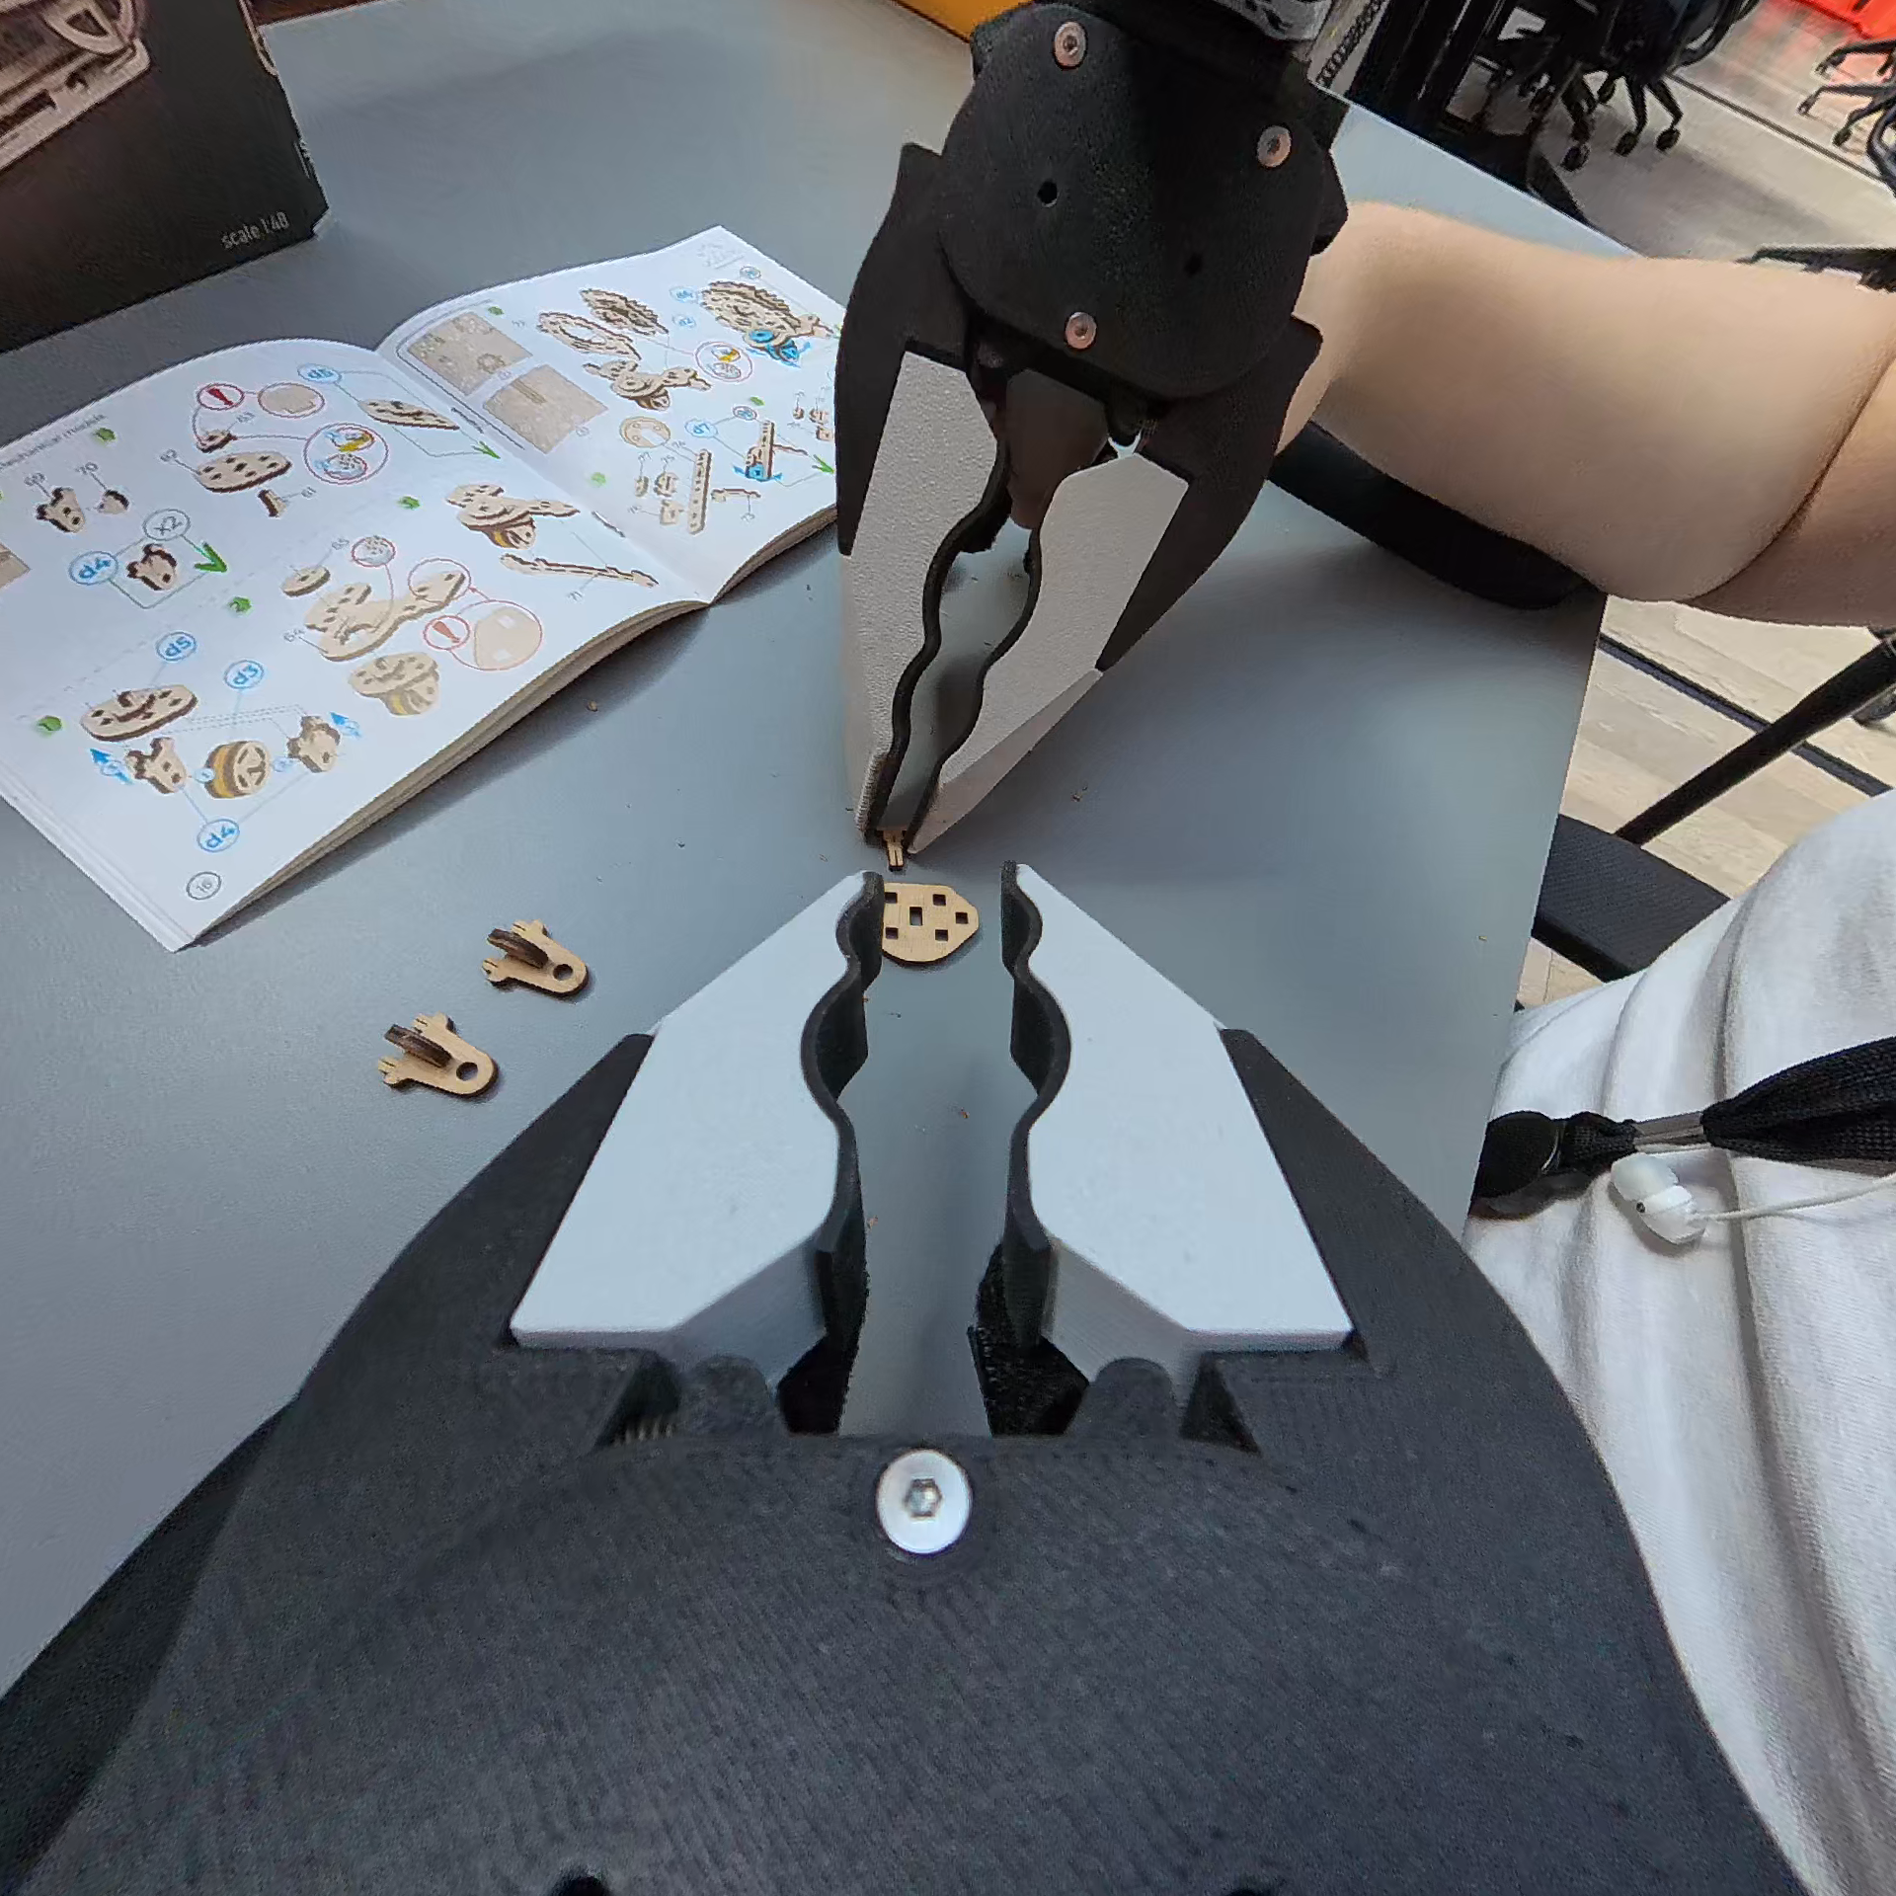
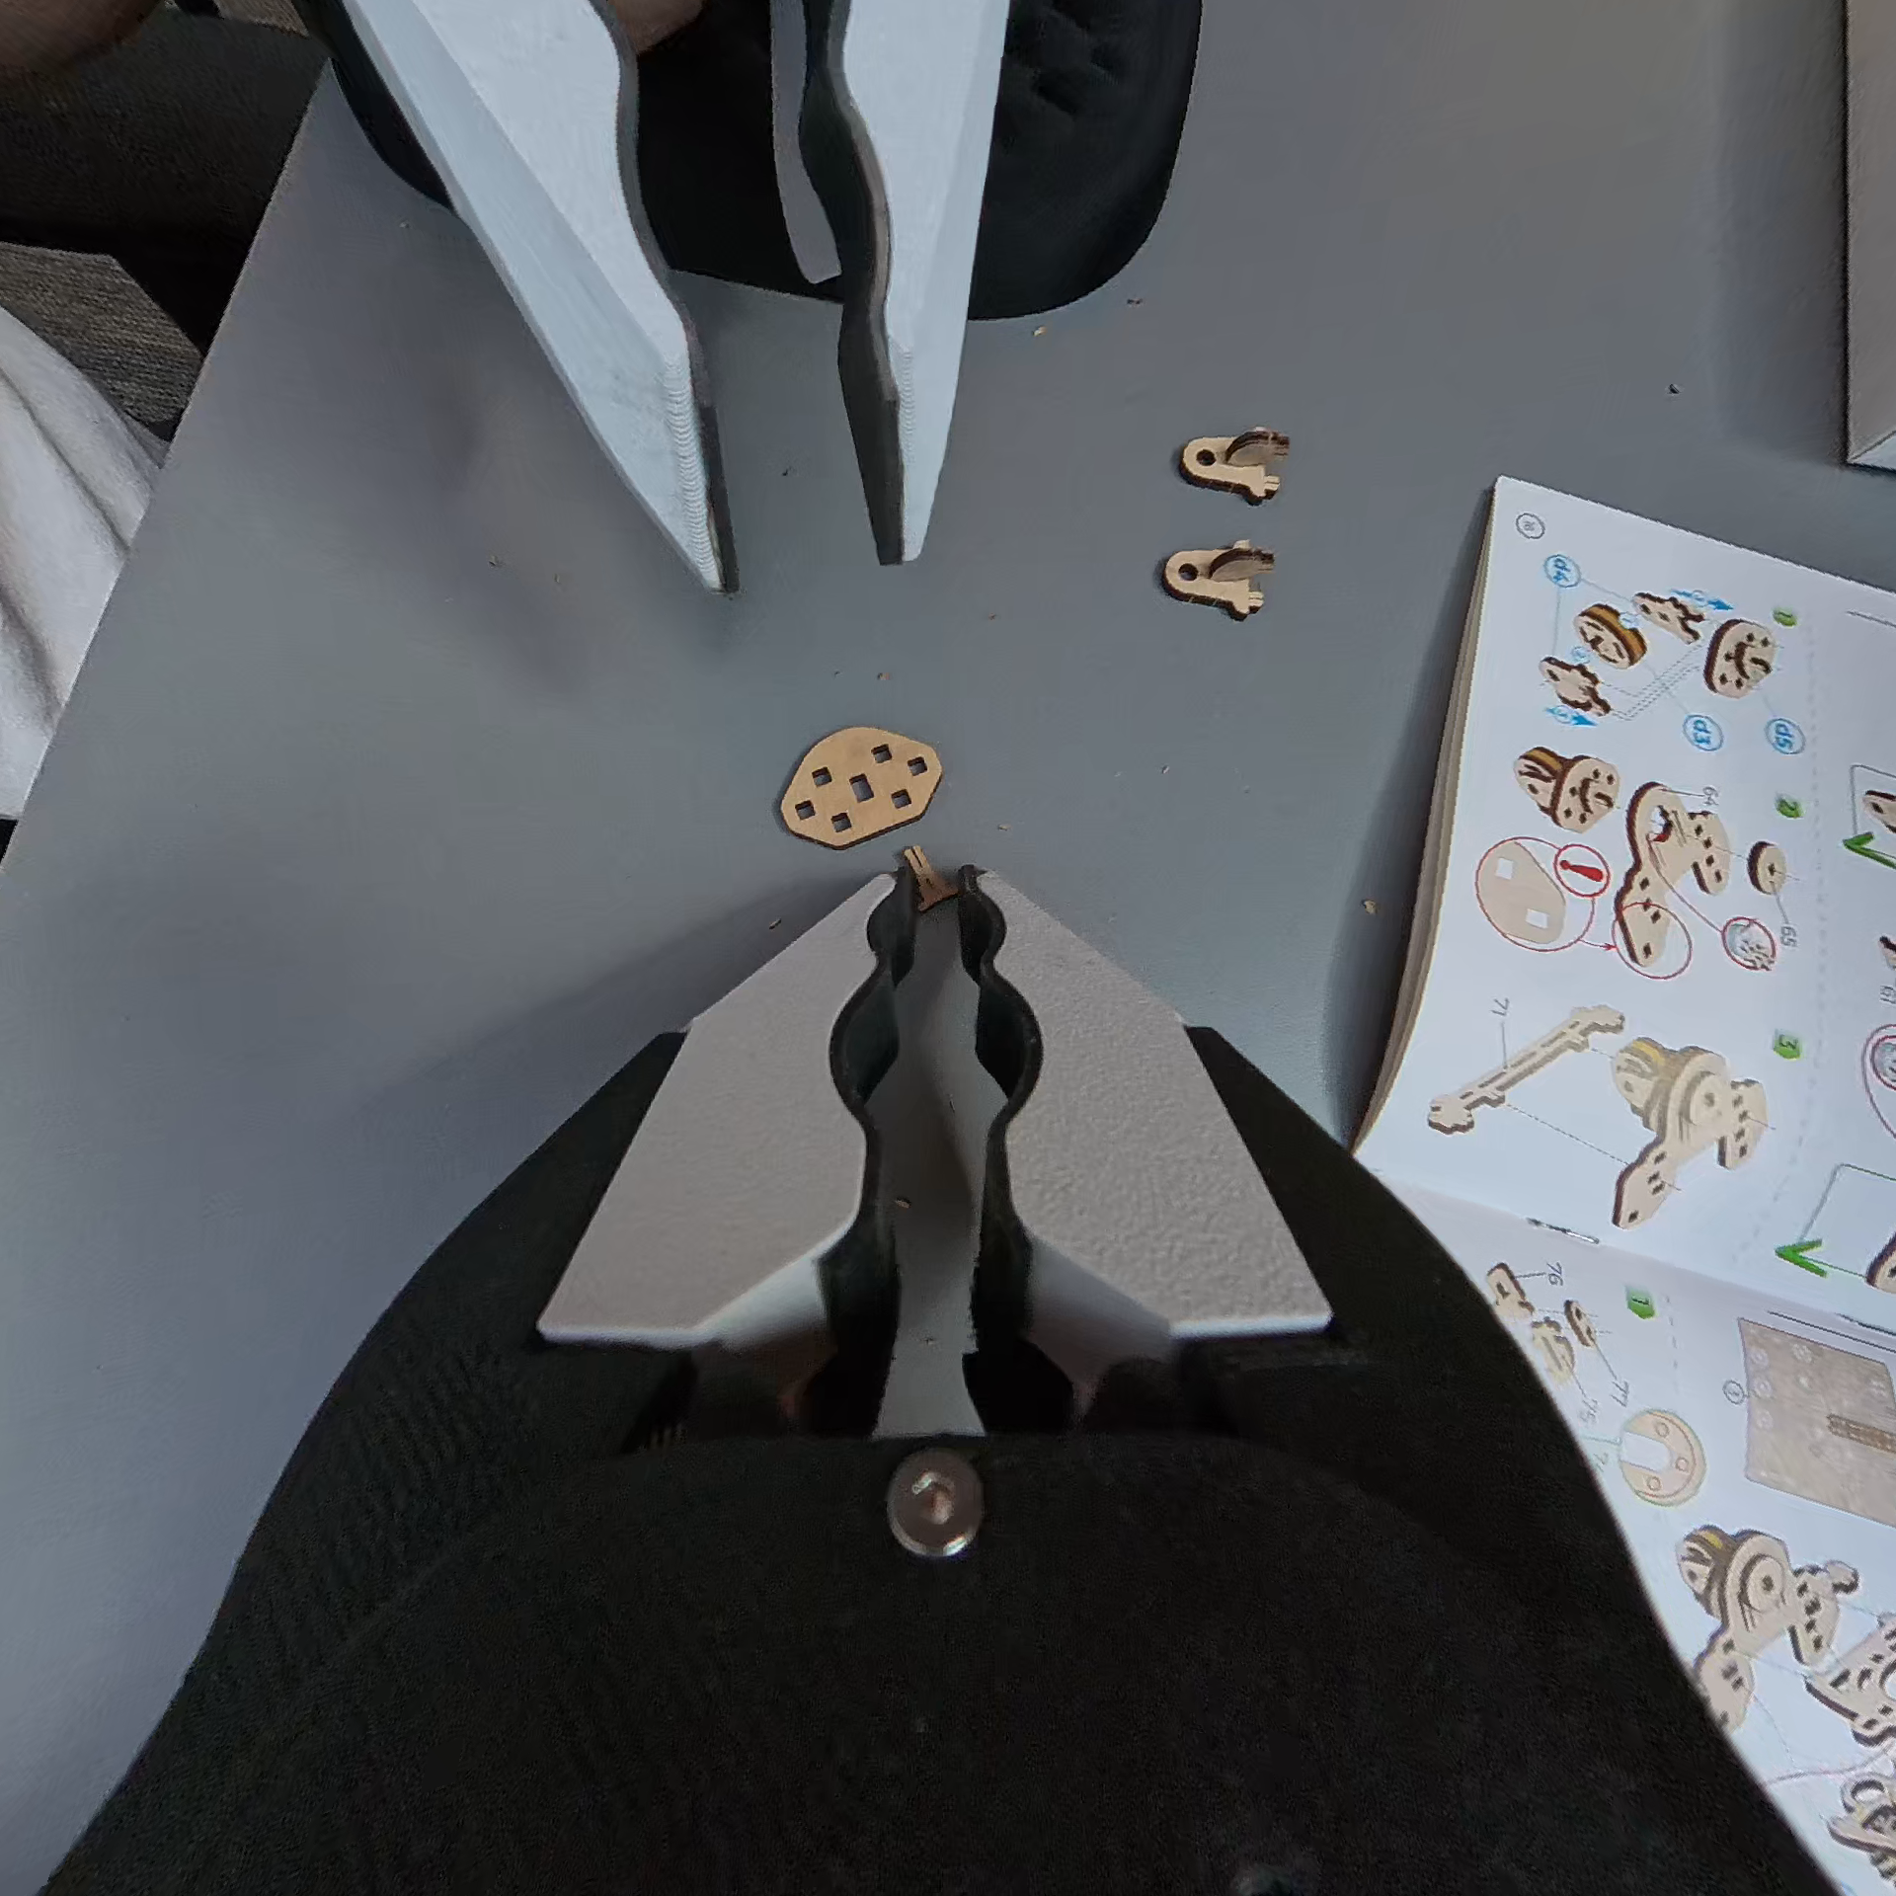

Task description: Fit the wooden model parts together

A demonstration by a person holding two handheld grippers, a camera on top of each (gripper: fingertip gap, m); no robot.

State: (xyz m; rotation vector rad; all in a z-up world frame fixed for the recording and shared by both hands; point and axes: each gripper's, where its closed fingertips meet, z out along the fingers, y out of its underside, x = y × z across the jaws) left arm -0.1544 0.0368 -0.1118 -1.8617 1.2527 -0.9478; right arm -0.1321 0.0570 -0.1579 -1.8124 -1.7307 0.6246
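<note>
A flat oval wooden plate with several square holes [image 1: 927,923] lies on the grey table, also in the right wrist view [image 2: 860,787]. My left gripper [image 1: 942,891] is open and empty, its tips either side of the plate's near edge; it shows in the right wrist view [image 2: 811,569] too. My right gripper [image 2: 932,884] is shut on a tiny wooden peg [image 2: 925,878], held just short of the plate; in the left wrist view the right gripper [image 1: 891,829] has the peg [image 1: 895,850] sticking out of its tips. Two small assembled wooden pieces [image 1: 536,959] [image 1: 439,1057] lie to the left.
An open instruction booklet [image 1: 390,575] lies on the table, also in the right wrist view [image 2: 1683,1077]. A dark box [image 1: 144,154] stands at the far left. A person's forearm [image 1: 1601,410] crosses the table's right edge [image 1: 1570,800]. Wood crumbs dot the table. One gripper's finger ends stand about 6 cm off the other's.
</note>
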